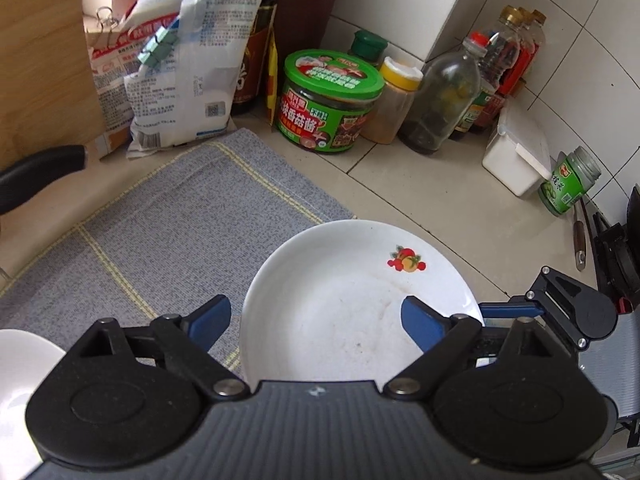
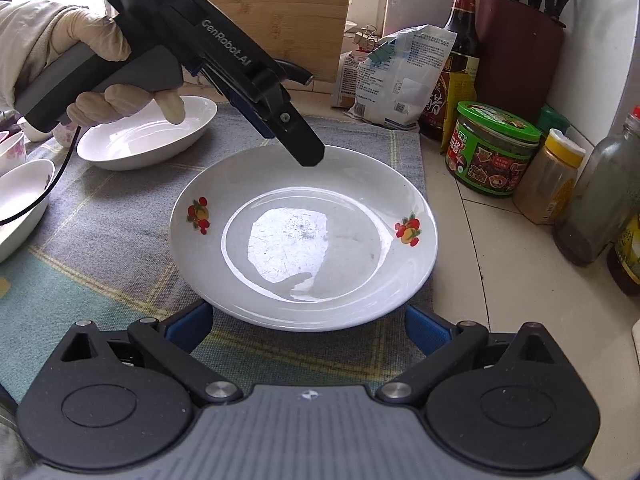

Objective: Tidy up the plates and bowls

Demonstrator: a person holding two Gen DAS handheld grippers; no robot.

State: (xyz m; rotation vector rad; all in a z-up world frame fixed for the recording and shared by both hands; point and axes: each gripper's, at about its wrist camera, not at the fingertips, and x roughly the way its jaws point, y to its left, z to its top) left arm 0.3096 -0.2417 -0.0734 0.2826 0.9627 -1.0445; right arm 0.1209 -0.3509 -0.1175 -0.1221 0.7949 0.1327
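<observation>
White glazed porcelain fills the left wrist view: a fruit-printed plate [image 1: 360, 300] is seen from five to six o'clock, lying partly on the grey woven mat [image 1: 180, 220] and partly on the tiled counter [image 1: 420, 184]. The left gripper [image 1: 316, 320] is held over the plate's near rim with its jaws spread wide, nothing between them; one blue finger [image 1: 424, 326] is seen over the plate's well, the other outside the rim at nine o'clock. A second white dish [image 1: 20, 380] is glimpsed at eight o'clock, and a green-lidded sauce jar [image 1: 332, 100] stands at twelve. In the right wrist view the same plate [image 2: 304, 236] is centred, empty, with fruit motifs at nine and three o'clock. The right gripper [image 2: 308, 328] is held just short of the near rim, jaws wide and empty. The left gripper [image 2: 304, 148], held by a gloved hand [image 2: 100, 60], is seen over the far rim at twelve o'clock. An oval white dish [image 2: 148, 136] at ten o'clock and a small bowl [image 2: 20, 204] at nine lie separately on the mat. Nothing appears stacked yet, so the task is judged barely begun, with every piece left to gather.
</observation>
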